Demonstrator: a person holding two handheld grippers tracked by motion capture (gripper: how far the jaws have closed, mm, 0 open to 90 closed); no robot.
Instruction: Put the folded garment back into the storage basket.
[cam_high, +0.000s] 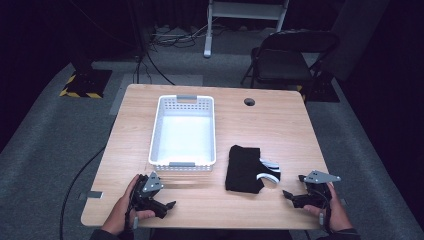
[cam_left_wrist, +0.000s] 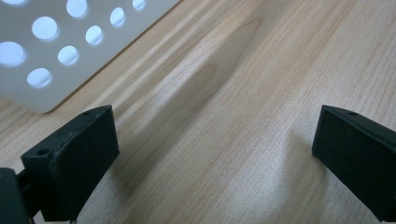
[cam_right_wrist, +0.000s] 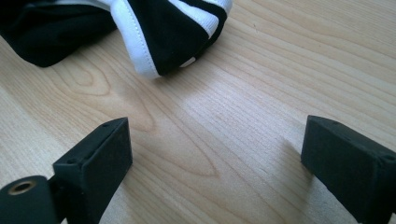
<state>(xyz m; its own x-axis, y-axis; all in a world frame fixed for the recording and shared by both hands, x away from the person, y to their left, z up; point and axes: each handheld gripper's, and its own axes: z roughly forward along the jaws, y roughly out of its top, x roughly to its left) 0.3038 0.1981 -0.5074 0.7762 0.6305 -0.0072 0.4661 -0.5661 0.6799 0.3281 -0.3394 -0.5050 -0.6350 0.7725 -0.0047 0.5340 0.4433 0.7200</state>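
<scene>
A folded black garment with white trim (cam_high: 246, 168) lies on the wooden table (cam_high: 280, 125), right of a white perforated basket (cam_high: 183, 131). My right gripper (cam_high: 294, 186) rests near the table's front right corner, just right of the garment, open with nothing between its jaws. In the right gripper view the garment's white-edged part (cam_right_wrist: 159, 32) lies ahead of the open right gripper (cam_right_wrist: 215, 158). My left gripper (cam_high: 167, 204) sits at the front left, below the basket, also open. In the left gripper view, the open left gripper (cam_left_wrist: 215, 154) is over bare wood near the basket wall (cam_left_wrist: 56, 51).
The basket looks empty inside. A round cable hole (cam_high: 249, 102) is in the table's far right part. A black folding chair (cam_high: 285, 57) and a white stand (cam_high: 245, 15) are on the floor beyond the table. Cables (cam_high: 175, 37) run across the grey carpet.
</scene>
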